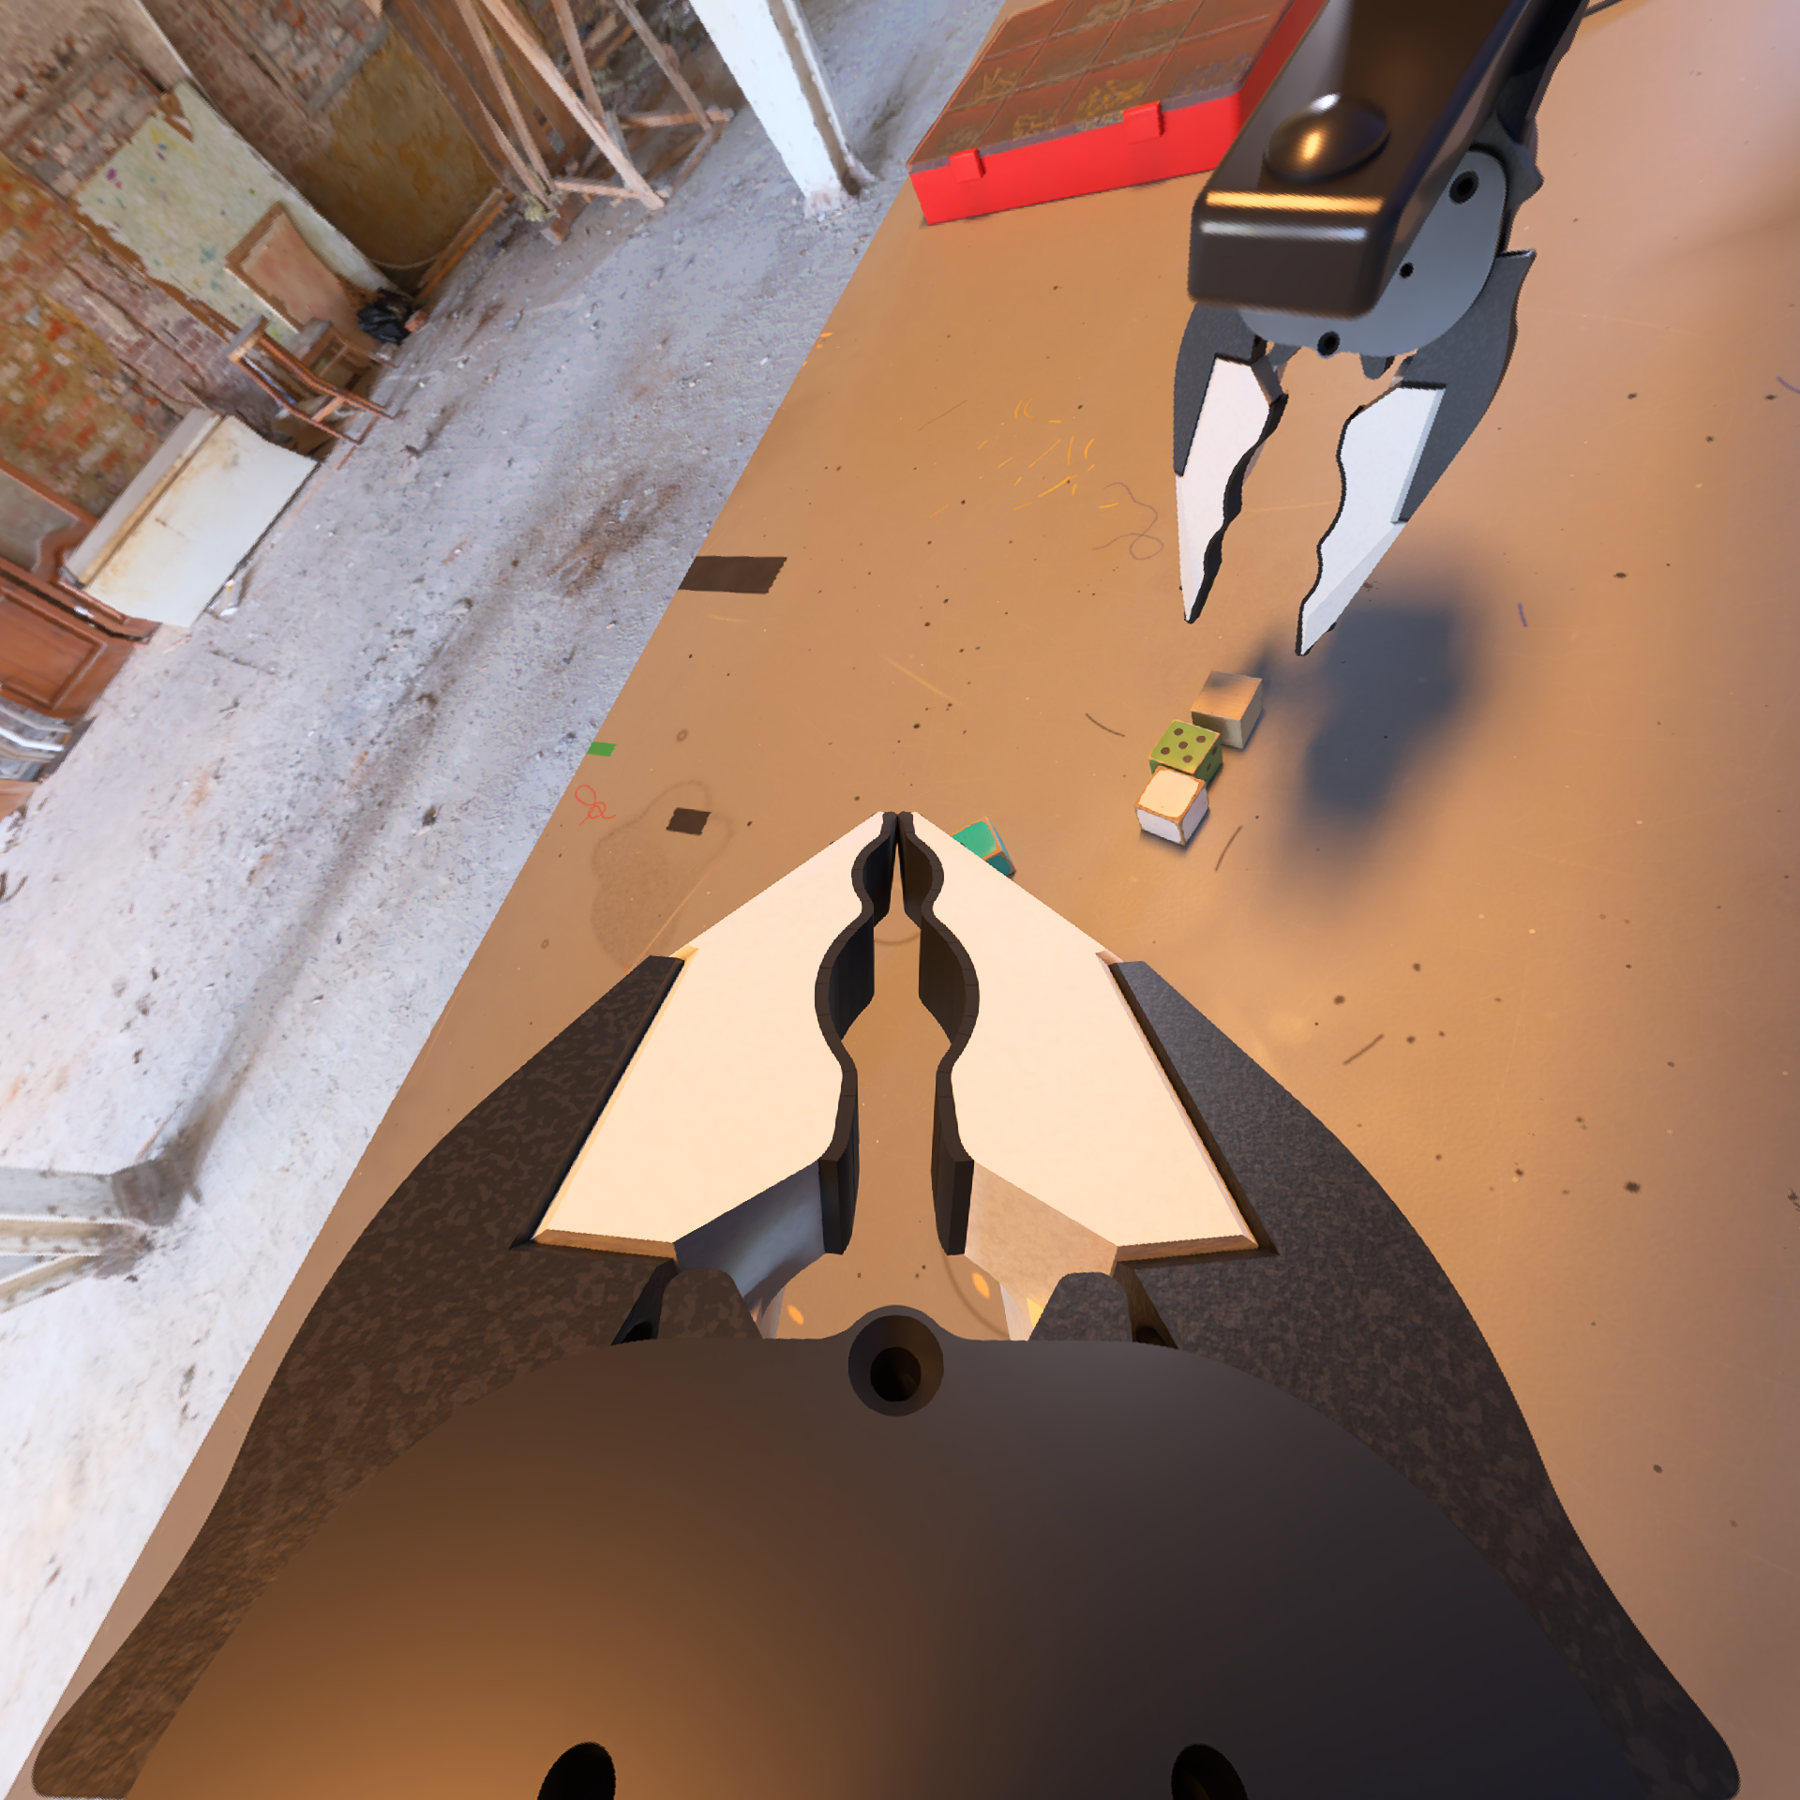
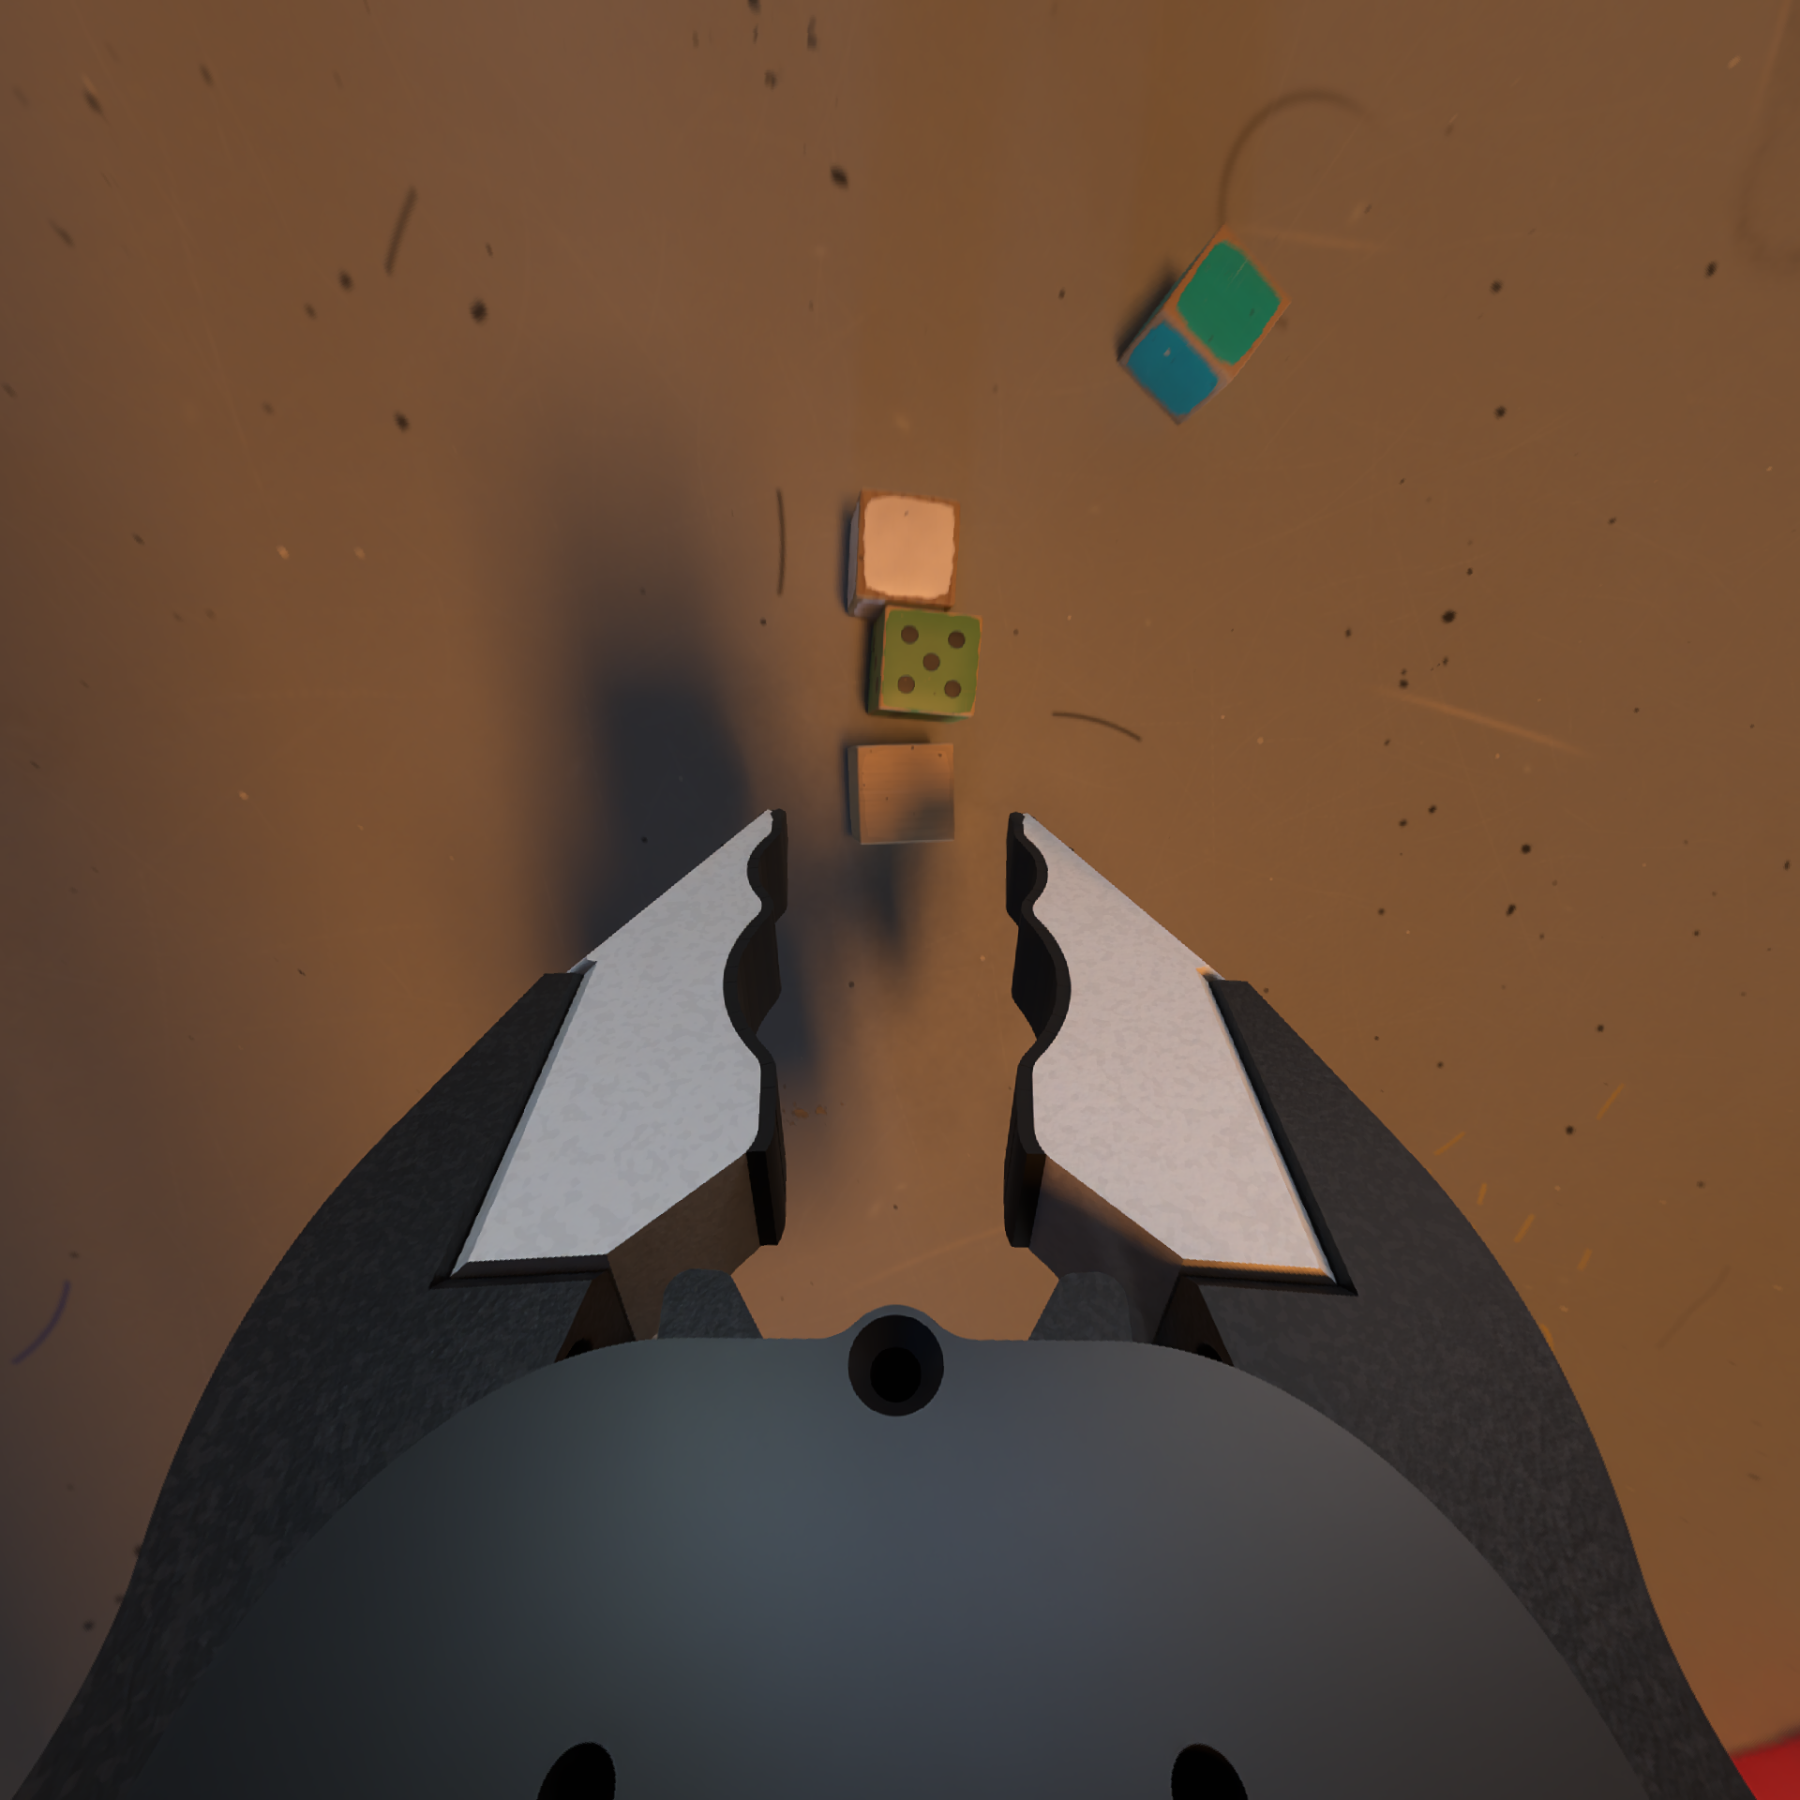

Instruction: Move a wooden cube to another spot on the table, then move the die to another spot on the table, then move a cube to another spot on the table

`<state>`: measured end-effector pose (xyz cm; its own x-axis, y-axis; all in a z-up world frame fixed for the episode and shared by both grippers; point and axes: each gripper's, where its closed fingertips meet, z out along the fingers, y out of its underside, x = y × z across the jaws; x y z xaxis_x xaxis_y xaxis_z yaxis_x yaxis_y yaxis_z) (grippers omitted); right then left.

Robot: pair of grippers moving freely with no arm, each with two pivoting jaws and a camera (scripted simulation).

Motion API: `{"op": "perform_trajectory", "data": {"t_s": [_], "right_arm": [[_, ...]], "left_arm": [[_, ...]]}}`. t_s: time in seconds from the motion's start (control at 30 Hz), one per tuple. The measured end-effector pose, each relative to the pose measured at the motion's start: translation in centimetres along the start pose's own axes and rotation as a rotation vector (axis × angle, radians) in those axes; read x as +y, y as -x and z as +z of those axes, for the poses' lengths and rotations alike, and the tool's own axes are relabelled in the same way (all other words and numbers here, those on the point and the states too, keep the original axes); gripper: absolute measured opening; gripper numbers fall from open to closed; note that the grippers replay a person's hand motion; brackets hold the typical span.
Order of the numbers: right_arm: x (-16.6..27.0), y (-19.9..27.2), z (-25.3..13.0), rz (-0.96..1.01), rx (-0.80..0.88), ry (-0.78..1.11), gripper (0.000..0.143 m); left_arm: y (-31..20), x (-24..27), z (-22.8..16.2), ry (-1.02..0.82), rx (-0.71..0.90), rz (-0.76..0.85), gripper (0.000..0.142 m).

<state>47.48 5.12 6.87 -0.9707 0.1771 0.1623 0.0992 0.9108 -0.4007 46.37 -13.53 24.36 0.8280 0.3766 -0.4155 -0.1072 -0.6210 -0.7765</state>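
Three small blocks lie in a row on the brown table [image 2: 390,682]: a plain wooden cube [image 2: 902,792], a green die [image 2: 925,664] and a white-faced cube [image 2: 906,548]. A green and blue cube [image 2: 1208,326] lies apart from them. My right gripper [image 2: 896,828] is open and empty, above the table, with the plain wooden cube just beyond its tips. In the left wrist view the row shows as wooden cube [image 1: 1229,706], die [image 1: 1185,748] and white-faced cube [image 1: 1172,804], with the right gripper [image 1: 1247,633] above them. My left gripper [image 1: 896,818] is shut and empty; the green and blue cube [image 1: 986,843] peeks out beside its tips.
A red compartment box [image 1: 1091,107] stands at the far end of the table. The table's left edge [image 1: 623,701] runs diagonally, with a concrete floor and old furniture beyond it. Dark and green tape patches [image 1: 731,573] mark the table near that edge.
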Motion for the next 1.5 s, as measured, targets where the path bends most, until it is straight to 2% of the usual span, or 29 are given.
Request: {"op": "perform_trajectory", "data": {"t_s": [0.13,0.3,0.43,0.53,0.67,0.77,0.83,0.9,1.0,1.07,1.2,1.27,1.3,1.37,1.43,1.5], "right_arm": [[1.0,0.4,2.5,-0.068,-0.007,0.174,0.042],[1.8,0.1,4.8,-0.07,-0.003,0.265,0.041],[2.5,0.0,4.9,-0.043,-0.013,0.31,0.029],[1.1,-0.4,2.1,-0.038,0.017,0.208,0.026],[0.2,-3.5,-6.9,0.072,0.261,-0.071,0.026],[5.7,-6.2,-12.2,0.323,0.429,-0.135,0.026],[11.3,-7.0,-12.6,0.51,0.455,-0.045,0.026],[16.4,-6.7,-10.7,0.66,0.37,0.056,0.026],[22.1,-4.9,-6.9,0.78,0.204,0.275,0.026],[23.6,-4.1,-5.4,0.807,0.138,0.34,0.026],[24.7,-4.3,-4.6,0.864,0.136,0.336,0.026],[24.4,-4.6,-5.3,0.883,0.16,0.308,0.027],[23.8,-4.9,-6.0,0.888,0.181,0.279,0.039],[21.0,-6.1,-8.2,0.848,0.265,0.178,0.046],[15.6,-7.3,-10.5,0.728,0.36,0.006,0.05],[8.4,-7.0,-11.5,0.565,0.365,-0.175,0.052]], "left_arm": [[-0.1,0.0,0.0,0.0,0.007,0.01,0.0],[0.0,-0.1,-0.1,-0.005,0.007,0.008,0.0],[-0.1,-0.2,-0.2,-0.01,0.007,0.014,0.0],[-0.1,-0.2,-0.2,-0.012,0.011,0.014,0.0],[0.1,-0.2,-0.3,-0.017,0.005,0.008,0.0],[0.1,-0.3,-0.4,-0.023,0.004,0.008,0.0],[0.0,-0.3,-0.3,-0.02,0.006,0.01,0.0],[-0.1,-0.3,-0.1,-0.014,0.008,0.01,0.0],[-0.3,-0.1,0.1,-0.002,0.015,0.015,0.0],[-0.3,-0.1,0.2,0.004,0.015,0.018,0.0],[-0.3,-0.1,0.4,0.004,0.016,0.012,0.0],[-0.3,0.0,0.4,0.009,0.016,0.013,0.0],[-0.3,0.0,0.4,0.011,0.016,0.015,0.0],[-0.3,-0.1,0.4,0.009,0.016,0.017,0.0],[-0.3,-0.1,0.4,0.006,0.014,0.018,0.0],[-0.3,-0.1,0.4,0.009,0.013,0.018,0.0]]}}
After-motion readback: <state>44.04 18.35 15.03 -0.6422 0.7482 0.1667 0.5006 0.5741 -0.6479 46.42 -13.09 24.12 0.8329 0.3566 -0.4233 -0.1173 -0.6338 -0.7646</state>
